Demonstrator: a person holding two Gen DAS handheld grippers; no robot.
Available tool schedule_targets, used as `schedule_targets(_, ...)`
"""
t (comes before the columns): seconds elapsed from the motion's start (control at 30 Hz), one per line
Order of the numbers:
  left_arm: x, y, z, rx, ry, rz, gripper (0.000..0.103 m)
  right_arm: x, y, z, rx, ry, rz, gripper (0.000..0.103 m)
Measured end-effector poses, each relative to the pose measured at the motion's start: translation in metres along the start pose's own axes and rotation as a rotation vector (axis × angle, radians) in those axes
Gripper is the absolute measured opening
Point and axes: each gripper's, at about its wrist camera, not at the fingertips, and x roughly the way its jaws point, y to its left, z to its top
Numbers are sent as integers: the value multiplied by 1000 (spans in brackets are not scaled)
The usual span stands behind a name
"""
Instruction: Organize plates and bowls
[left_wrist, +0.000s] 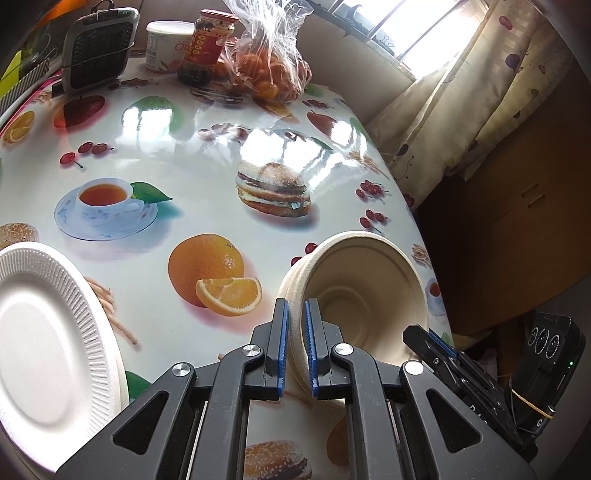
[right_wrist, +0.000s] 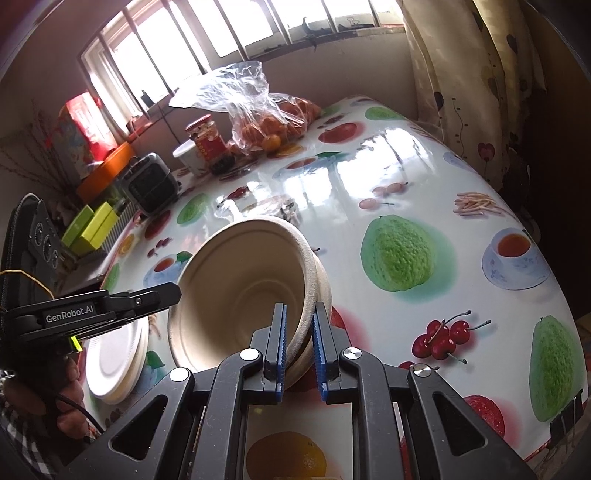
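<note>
A small stack of beige paper bowls (left_wrist: 354, 295) is held tilted above the fruit-print table, its opening facing the cameras. My left gripper (left_wrist: 295, 306) is shut on its left rim. My right gripper (right_wrist: 300, 310) is shut on the opposite rim of the bowls (right_wrist: 240, 288) and also shows at the right of the left wrist view (left_wrist: 430, 339). White paper plates (left_wrist: 48, 332) lie stacked on the table to the left; in the right wrist view the plates (right_wrist: 114, 354) sit below the left gripper (right_wrist: 162, 293).
At the table's far end stand a bag of oranges (left_wrist: 273, 70), a red-labelled jar (left_wrist: 208, 44), a white cup (left_wrist: 166, 44) and a small grey appliance (left_wrist: 98, 48). The table edge (left_wrist: 417, 221) runs along the right, next to curtains (left_wrist: 480, 92) and a window.
</note>
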Motion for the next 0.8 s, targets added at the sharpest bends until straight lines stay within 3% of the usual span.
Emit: schedule_targets(0.8,-2,-1,-2,1,5,5,9,3,-2,-2,8,7,-6,15)
